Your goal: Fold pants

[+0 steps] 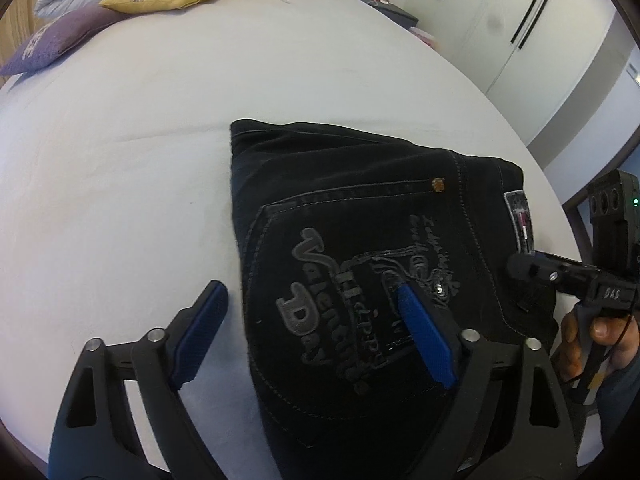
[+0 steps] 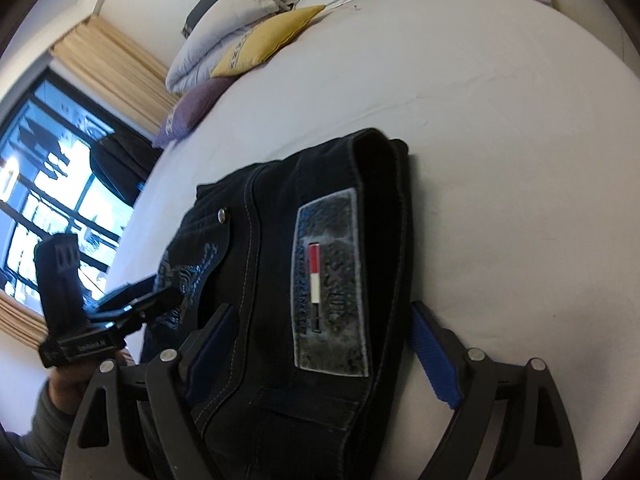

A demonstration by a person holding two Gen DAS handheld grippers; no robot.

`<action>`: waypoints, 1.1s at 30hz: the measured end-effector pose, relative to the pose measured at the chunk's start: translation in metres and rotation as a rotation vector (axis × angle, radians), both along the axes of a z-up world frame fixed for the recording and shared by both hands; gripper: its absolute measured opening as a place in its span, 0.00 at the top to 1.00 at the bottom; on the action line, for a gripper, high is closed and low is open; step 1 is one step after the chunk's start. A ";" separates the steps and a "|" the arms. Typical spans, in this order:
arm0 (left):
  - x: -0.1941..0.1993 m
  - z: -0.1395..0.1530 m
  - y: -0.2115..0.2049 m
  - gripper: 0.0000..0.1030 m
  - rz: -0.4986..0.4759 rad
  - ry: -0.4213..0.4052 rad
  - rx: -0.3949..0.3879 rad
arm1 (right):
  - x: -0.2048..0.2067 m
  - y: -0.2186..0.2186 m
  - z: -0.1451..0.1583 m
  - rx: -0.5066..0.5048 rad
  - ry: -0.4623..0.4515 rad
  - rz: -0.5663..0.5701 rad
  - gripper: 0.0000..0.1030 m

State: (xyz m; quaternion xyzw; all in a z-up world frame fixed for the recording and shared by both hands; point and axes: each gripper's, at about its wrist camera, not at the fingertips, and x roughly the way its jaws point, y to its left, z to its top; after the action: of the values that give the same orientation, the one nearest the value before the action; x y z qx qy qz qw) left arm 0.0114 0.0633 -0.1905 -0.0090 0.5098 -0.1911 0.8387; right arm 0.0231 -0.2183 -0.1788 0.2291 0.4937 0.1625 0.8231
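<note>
Two grippers: left gripper (image 1: 312, 320) and right gripper (image 2: 320, 344) are hovering spread, pinching nothing.
Pants: black pants (image 1: 360, 208) are lying folded near the bed (image 1: 120, 140) edge.
Advice: press gently, keeping edges aligned.

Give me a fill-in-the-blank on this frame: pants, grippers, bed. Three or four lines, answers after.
1. The folded black pants lie on a white ____.
2. Both the left gripper and the right gripper have their jaws ____.
3. Beside the purple cushion lies a ____ cushion.
4. The waistband patch carries a small red and ____ stripe.

Answers: bed; open; yellow; white
</note>
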 end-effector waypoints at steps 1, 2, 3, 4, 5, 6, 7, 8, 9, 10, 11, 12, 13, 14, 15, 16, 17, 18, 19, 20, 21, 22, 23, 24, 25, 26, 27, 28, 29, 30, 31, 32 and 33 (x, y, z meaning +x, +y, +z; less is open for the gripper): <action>0.000 0.000 -0.002 0.24 -0.004 0.002 -0.005 | 0.000 0.003 0.001 -0.017 0.000 0.011 0.15; 0.000 0.000 -0.003 0.24 -0.003 0.001 -0.002 | 0.000 0.006 0.002 -0.029 -0.001 0.019 0.15; 0.000 0.000 -0.004 0.24 -0.002 0.000 0.003 | 0.000 0.009 0.002 -0.044 -0.002 0.025 0.15; 0.001 0.000 -0.004 0.25 -0.003 0.000 0.001 | 0.000 0.011 0.002 -0.062 -0.004 0.031 0.15; 0.001 0.000 -0.005 0.27 -0.004 0.000 0.001 | 0.000 0.012 0.002 -0.069 -0.004 0.033 0.15; 0.001 0.000 -0.006 0.28 -0.004 0.000 0.002 | 0.000 0.013 0.002 -0.078 -0.005 0.037 0.18; 0.001 0.000 -0.006 0.30 -0.005 0.000 0.001 | -0.001 0.014 0.003 -0.092 -0.007 0.041 0.21; 0.001 0.000 -0.005 0.33 -0.006 -0.001 0.000 | -0.001 0.015 0.003 -0.104 -0.008 0.043 0.22; 0.000 0.001 -0.004 0.35 -0.008 0.000 -0.002 | -0.002 0.016 0.004 -0.118 -0.010 0.046 0.24; 0.000 0.001 -0.003 0.38 -0.011 -0.002 -0.001 | -0.002 0.015 0.004 -0.124 -0.011 0.045 0.28; 0.000 0.002 -0.004 0.44 -0.009 -0.007 0.008 | -0.003 0.015 0.005 -0.125 -0.013 0.045 0.29; -0.001 0.002 -0.003 0.45 -0.009 -0.009 0.011 | -0.004 0.014 0.006 -0.128 -0.015 0.042 0.35; -0.001 0.003 -0.003 0.48 -0.010 -0.008 0.008 | -0.004 0.012 0.006 -0.133 -0.014 0.038 0.40; -0.001 0.003 -0.002 0.54 -0.008 -0.010 0.012 | -0.005 0.011 0.006 -0.133 -0.013 0.032 0.43; -0.001 0.003 -0.001 0.56 -0.006 -0.012 0.016 | -0.006 0.008 0.006 -0.127 -0.012 0.024 0.48; -0.001 0.003 0.002 0.57 -0.007 -0.010 0.013 | -0.006 0.005 0.006 -0.118 -0.011 0.016 0.51; -0.001 0.003 0.000 0.57 -0.008 -0.011 0.012 | -0.007 0.003 0.006 -0.111 -0.011 0.012 0.52; -0.002 0.003 0.000 0.58 -0.012 -0.012 0.018 | -0.008 0.002 0.006 -0.106 -0.012 0.008 0.54; -0.002 0.003 -0.001 0.60 -0.014 -0.013 0.021 | -0.009 0.002 0.006 -0.108 -0.014 0.008 0.56; -0.003 0.004 -0.002 0.62 -0.016 -0.016 0.028 | -0.009 0.002 0.007 -0.113 -0.017 0.008 0.57; -0.003 0.004 -0.003 0.63 -0.017 -0.019 0.032 | -0.010 0.003 0.008 -0.121 -0.021 0.008 0.60; -0.004 0.005 -0.003 0.67 -0.021 -0.023 0.038 | -0.010 0.005 0.009 -0.131 -0.026 0.009 0.63; -0.005 0.007 -0.004 0.72 -0.023 -0.027 0.040 | -0.011 0.007 0.012 -0.142 -0.033 0.011 0.65; -0.007 0.008 -0.005 0.73 -0.027 -0.033 0.042 | -0.013 0.011 0.016 -0.170 -0.049 0.016 0.69; -0.008 0.009 -0.006 0.76 -0.031 -0.036 0.045 | -0.014 0.015 0.019 -0.190 -0.061 0.023 0.71; -0.008 0.011 -0.005 0.79 -0.030 -0.039 0.042 | -0.016 0.019 0.023 -0.219 -0.077 0.030 0.72; -0.008 0.012 -0.005 0.79 -0.027 -0.040 0.035 | -0.017 0.022 0.026 -0.238 -0.090 0.037 0.75; -0.008 0.013 -0.004 0.80 -0.023 -0.039 0.027 | -0.020 0.028 0.032 -0.263 -0.112 0.045 0.77; -0.008 0.015 -0.002 0.81 -0.013 -0.038 0.013 | -0.021 0.031 0.036 -0.277 -0.128 0.049 0.77; -0.009 0.017 -0.001 0.81 -0.007 -0.039 0.005 | -0.023 0.035 0.041 -0.286 -0.144 0.054 0.78; -0.009 0.019 0.000 0.82 -0.001 -0.041 -0.003 | -0.024 0.037 0.045 -0.293 -0.156 0.057 0.79; -0.010 0.023 0.002 0.82 0.009 -0.048 -0.017 | -0.025 0.040 0.049 -0.301 -0.169 0.062 0.80; -0.011 0.027 0.005 0.82 0.014 -0.054 -0.026 | -0.026 0.045 0.056 -0.313 -0.189 0.071 0.80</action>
State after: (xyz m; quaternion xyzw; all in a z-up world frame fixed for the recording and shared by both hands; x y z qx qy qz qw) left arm 0.0002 0.0683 -0.1636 -0.0182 0.4845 -0.1922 0.8532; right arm -0.0032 -0.1736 -0.1232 0.0642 0.4411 0.1334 0.8851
